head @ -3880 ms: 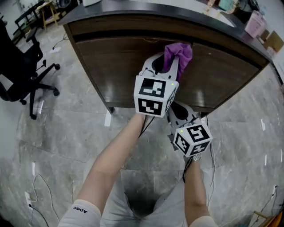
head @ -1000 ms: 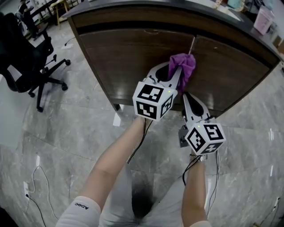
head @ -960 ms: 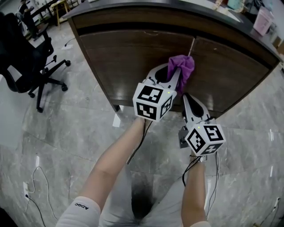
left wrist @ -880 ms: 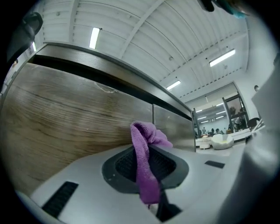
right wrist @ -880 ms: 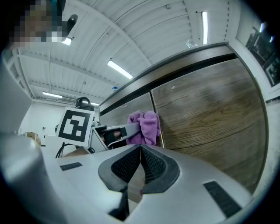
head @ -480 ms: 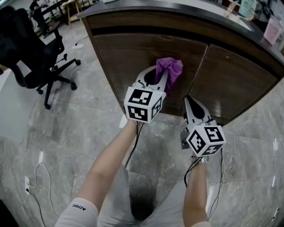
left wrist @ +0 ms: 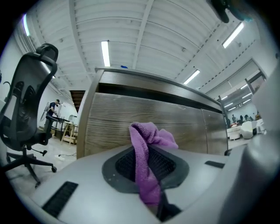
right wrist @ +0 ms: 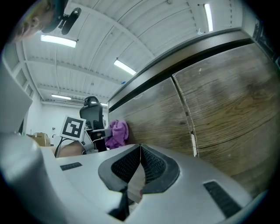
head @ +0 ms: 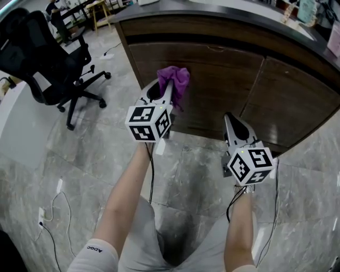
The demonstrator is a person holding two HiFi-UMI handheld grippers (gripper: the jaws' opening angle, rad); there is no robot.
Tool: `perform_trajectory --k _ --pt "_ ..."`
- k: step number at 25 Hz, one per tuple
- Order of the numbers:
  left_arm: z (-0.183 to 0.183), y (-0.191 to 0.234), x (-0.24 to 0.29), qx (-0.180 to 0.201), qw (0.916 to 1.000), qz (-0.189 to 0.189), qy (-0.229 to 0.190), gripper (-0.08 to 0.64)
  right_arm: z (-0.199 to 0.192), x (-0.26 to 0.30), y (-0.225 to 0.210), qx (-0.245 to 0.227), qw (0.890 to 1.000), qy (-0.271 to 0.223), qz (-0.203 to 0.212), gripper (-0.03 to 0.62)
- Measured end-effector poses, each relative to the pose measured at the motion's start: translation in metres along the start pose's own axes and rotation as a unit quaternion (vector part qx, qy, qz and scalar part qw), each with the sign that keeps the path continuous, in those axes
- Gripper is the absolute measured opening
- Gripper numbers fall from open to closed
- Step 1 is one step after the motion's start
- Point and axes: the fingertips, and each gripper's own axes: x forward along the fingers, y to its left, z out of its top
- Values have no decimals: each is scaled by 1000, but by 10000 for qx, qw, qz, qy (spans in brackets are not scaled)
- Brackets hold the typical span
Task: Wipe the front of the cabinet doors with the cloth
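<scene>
At far left, well apart from both tools, stands a black office chair [head: 48,58] on the stone floor [head: 106,154]. The left gripper [head: 169,87] has its fingers [left wrist: 127,168] closed on the purple cloth [head: 178,81]: a strip of it is pinched between the pads and a loose tuft rises beyond the fingertips toward the wood. This tuft sits at the left end of the left door [head: 218,87], close to the cabinet's corner and below the dark worktop [head: 223,11]; it appears to meet the door face, though contact cannot be confirmed. To the right of these fingers runs the rest of the left door, then the seam [right wrist: 186,111] between the doors. The right gripper [head: 230,118] hangs lower, near that seam, its fingers shut together on nothing and short of the wood. Beyond them to the right lies the right door [head: 300,101]. Judged state: wiping is under way at the left door's outer edge. No streak or sheen separates wiped wood from unwiped, so the share finished cannot be read.
</scene>
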Motion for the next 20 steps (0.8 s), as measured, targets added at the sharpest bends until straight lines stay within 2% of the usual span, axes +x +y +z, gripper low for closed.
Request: perform_trajectory --k 3,7,12,15,20 --pt "3 31 -9 20 9995 328 30 54 -2 5 3 9 10000 16 32 29" --pt "4 68 -21 273 9959 861 91 54 -1 8 8 56 10000 -35 74 29" --pt "-1 113 -38 100 9879 1529 230 54 1 8 14 68 9999 -67 94 29" --pt "-1 132 -49 42 9832 1807 254 54 5 7 15 67 9999 -102 94 29" --pt "20 159 -71 457 9715 2324 137 54 8 5 19 60 9998 -135 112 29"
